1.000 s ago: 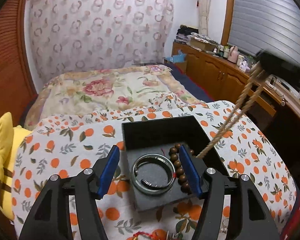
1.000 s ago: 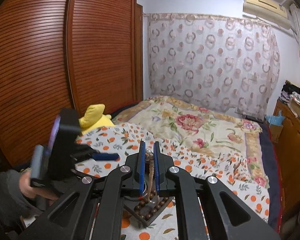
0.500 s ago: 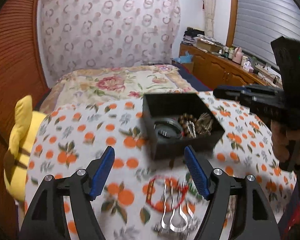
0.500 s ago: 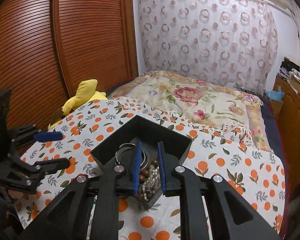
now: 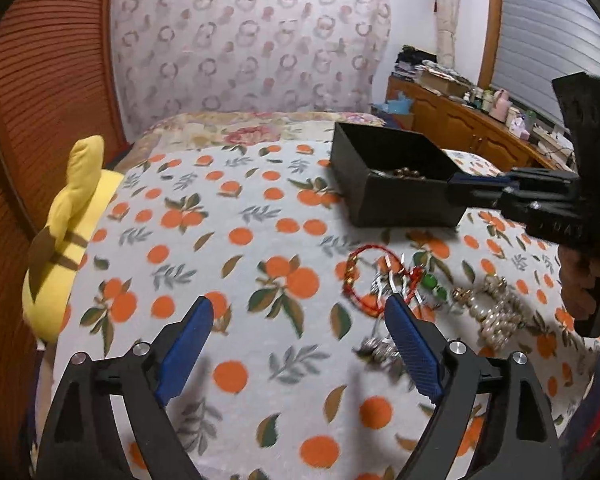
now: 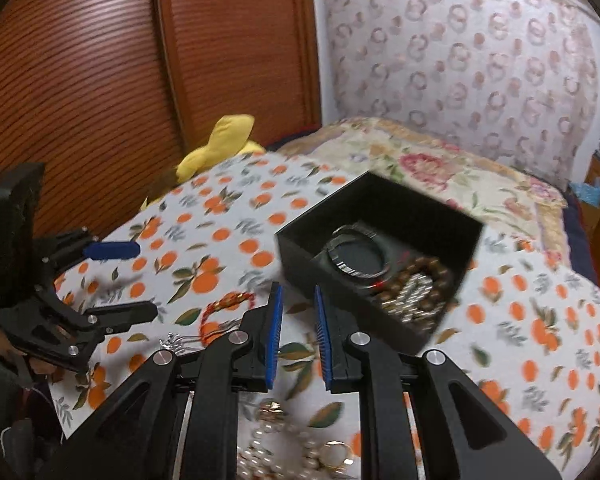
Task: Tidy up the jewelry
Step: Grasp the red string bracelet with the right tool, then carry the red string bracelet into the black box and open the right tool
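A black jewelry box (image 6: 380, 256) sits on the orange-print cloth and holds a dark bangle (image 6: 356, 256) and a brown bead string (image 6: 416, 284); the box also shows in the left wrist view (image 5: 392, 176). A red cord bracelet (image 5: 360, 280), silver pieces (image 5: 384, 280), green beads (image 5: 432, 284) and pearl jewelry (image 5: 496, 312) lie loose in front of the box. My left gripper (image 5: 296, 320) is open and empty above the cloth, left of the loose pieces. My right gripper (image 6: 296, 300) is slightly open and empty, just in front of the box.
A yellow plush toy (image 5: 68, 216) lies at the cloth's left edge. A floral bed (image 6: 440, 160) lies beyond the box. A wooden wardrobe (image 6: 140, 60) stands at left, a cluttered wooden cabinet (image 5: 460, 120) at right.
The right gripper let the bead string go into the box, opened a little and pulled back. The left gripper drew back and left from the box; the loose jewelry came into view.
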{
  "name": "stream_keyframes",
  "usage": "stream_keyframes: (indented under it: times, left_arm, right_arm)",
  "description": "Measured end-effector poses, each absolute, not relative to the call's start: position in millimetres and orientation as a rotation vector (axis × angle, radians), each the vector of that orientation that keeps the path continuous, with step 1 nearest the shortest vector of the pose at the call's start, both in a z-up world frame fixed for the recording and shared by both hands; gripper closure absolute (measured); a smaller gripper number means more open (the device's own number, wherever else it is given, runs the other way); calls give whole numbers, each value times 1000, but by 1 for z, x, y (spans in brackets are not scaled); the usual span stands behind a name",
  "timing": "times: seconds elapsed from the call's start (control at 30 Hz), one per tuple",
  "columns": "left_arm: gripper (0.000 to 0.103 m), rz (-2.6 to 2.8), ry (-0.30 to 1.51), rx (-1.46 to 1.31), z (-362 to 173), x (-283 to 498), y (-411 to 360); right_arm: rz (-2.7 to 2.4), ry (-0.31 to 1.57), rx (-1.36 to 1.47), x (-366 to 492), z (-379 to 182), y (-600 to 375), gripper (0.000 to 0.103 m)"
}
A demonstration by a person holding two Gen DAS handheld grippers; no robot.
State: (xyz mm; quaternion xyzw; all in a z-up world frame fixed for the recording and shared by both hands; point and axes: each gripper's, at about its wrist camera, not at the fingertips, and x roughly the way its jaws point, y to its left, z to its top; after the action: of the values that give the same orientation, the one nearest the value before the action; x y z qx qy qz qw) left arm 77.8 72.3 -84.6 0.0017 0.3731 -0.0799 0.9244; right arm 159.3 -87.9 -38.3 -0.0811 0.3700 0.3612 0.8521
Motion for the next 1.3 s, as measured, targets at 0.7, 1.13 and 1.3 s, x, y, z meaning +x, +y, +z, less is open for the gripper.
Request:
stream_keyframes:
  times: [0.7, 1.13, 1.3]
  left_arm:
    - [8, -190, 783, 20, -94, 65, 66]
    - [8, -276, 843, 40, -100, 74, 25]
    - [8, -290, 859, 54, -102, 79, 11]
  right_arm:
    - [856, 907, -151, 171, -72, -42, 99]
    - [794, 784, -110, 166, -29, -89, 99]
    - [750, 771, -117, 158, -28, -114, 99]
